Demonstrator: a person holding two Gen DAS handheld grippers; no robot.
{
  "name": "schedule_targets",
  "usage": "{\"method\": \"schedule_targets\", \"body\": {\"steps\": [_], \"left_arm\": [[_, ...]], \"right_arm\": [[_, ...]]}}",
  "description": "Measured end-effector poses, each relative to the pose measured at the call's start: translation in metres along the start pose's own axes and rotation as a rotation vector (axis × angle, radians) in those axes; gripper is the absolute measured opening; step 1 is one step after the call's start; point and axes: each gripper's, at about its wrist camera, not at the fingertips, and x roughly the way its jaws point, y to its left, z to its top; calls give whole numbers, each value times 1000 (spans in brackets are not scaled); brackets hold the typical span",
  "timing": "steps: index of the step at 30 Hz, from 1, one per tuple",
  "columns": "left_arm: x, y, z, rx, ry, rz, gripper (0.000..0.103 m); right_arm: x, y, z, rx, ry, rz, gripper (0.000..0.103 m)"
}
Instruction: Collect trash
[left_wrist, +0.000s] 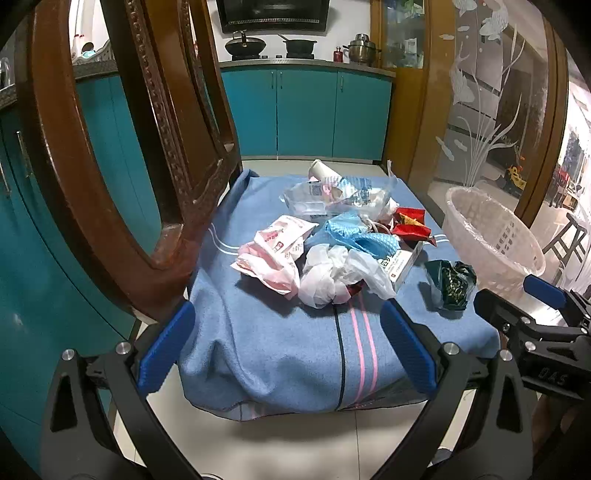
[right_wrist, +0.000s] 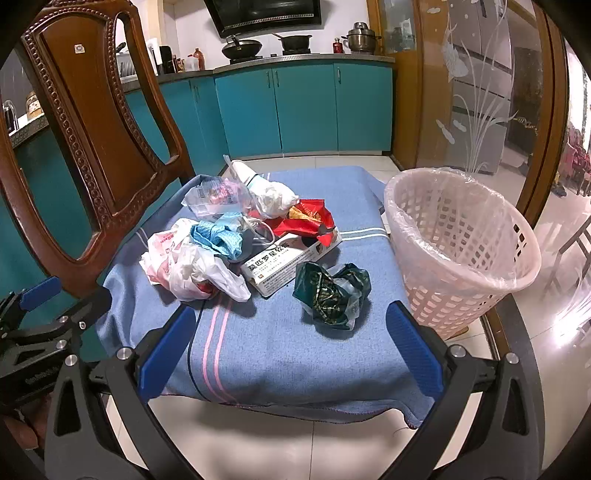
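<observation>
A pile of trash lies on a blue cloth (left_wrist: 280, 350) (right_wrist: 295, 350): a pink-white bag (left_wrist: 273, 251) (right_wrist: 162, 254), a crumpled white bag (left_wrist: 332, 277) (right_wrist: 207, 273), a blue net cloth (left_wrist: 354, 236) (right_wrist: 218, 236), a white box (left_wrist: 402, 264) (right_wrist: 288, 266), a red wrapper (left_wrist: 410, 221) (right_wrist: 306, 218), clear packaging (left_wrist: 325, 195) (right_wrist: 214, 195). A dark green wrapper (left_wrist: 450, 284) (right_wrist: 332, 295) lies apart, nearest the bin. A white lined basket bin (left_wrist: 491, 243) (right_wrist: 461, 243) stands at the right. My left gripper (left_wrist: 288, 350) is open and empty before the pile. My right gripper (right_wrist: 291, 350) is open and empty, short of the green wrapper.
A carved wooden chair back (left_wrist: 129, 147) (right_wrist: 96, 140) rises at the left of the cloth. Teal kitchen cabinets (left_wrist: 306, 110) (right_wrist: 303, 110) stand behind. A glass door with a wooden frame (left_wrist: 491, 92) (right_wrist: 472, 85) is at the right. The floor (right_wrist: 332, 443) is tiled.
</observation>
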Motion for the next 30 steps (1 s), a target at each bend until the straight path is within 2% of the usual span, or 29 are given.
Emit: {"method": "schedule_targets", "body": {"steps": [30], "left_arm": [[-1, -1, -3, -4, 4, -1, 100]], "right_arm": [[0, -1, -2, 7, -7, -8, 100]]}}
